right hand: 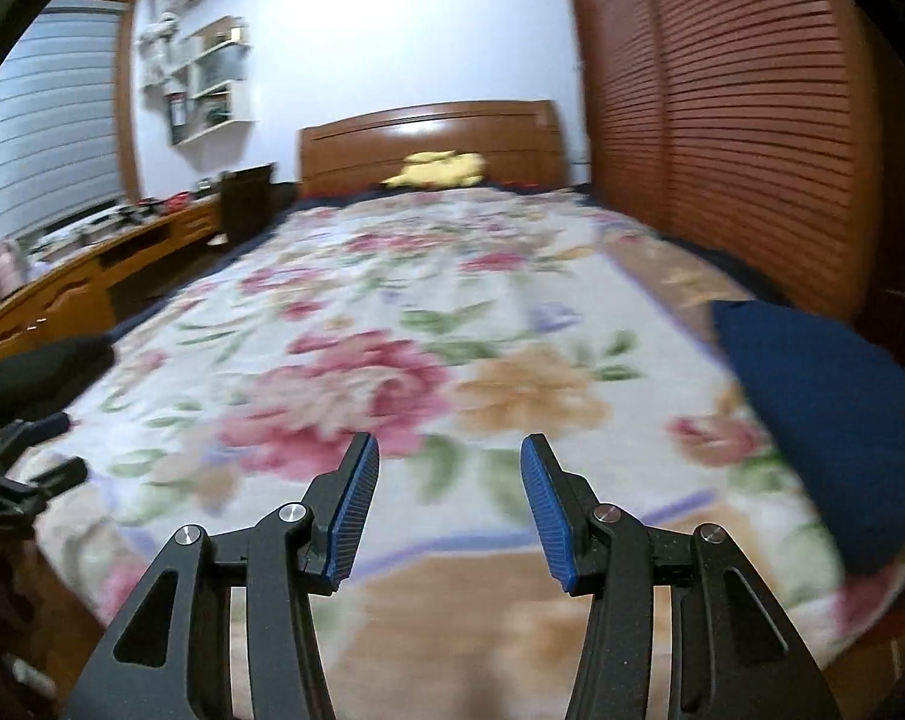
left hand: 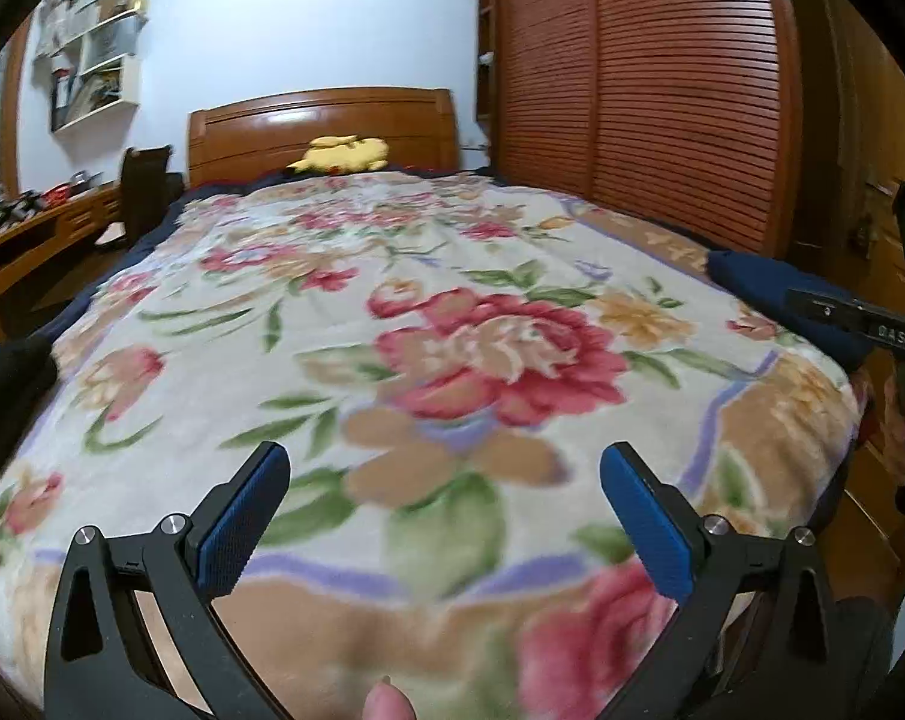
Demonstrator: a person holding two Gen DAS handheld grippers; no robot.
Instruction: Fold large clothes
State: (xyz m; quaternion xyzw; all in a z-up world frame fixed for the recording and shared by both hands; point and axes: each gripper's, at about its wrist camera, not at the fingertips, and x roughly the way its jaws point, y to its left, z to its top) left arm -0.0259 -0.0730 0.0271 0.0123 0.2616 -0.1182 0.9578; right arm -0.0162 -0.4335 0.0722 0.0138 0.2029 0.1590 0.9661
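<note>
at the far left a wooden desk (right hand: 62, 294) runs along the wall under white wall shelves (right hand: 212, 78), with a dark chair (left hand: 146, 192) standing between the desk and the bed. a black cloth (left hand: 8, 384) shows at the left edge of the left wrist view, at the bed's left side, too cropped to tell what it is. the floral blanket (left hand: 452, 312) covers the whole bed, and a yellow plush toy (left hand: 344, 155) lies at the far end against the wooden headboard (left hand: 323, 126). the left gripper (left hand: 444, 462) hangs over the near edge of the blanket, its blue pads (left hand: 242, 522) spread wide with nothing between them. the right gripper (right hand: 450, 456) is also above the near end, its pads apart and gripping nothing. the folded navy garment (right hand: 824, 420) lies on the right side of the bed, near the right edge, apart from both grippers. at the far right stands a slatted wooden wardrobe (left hand: 644, 78).
</note>
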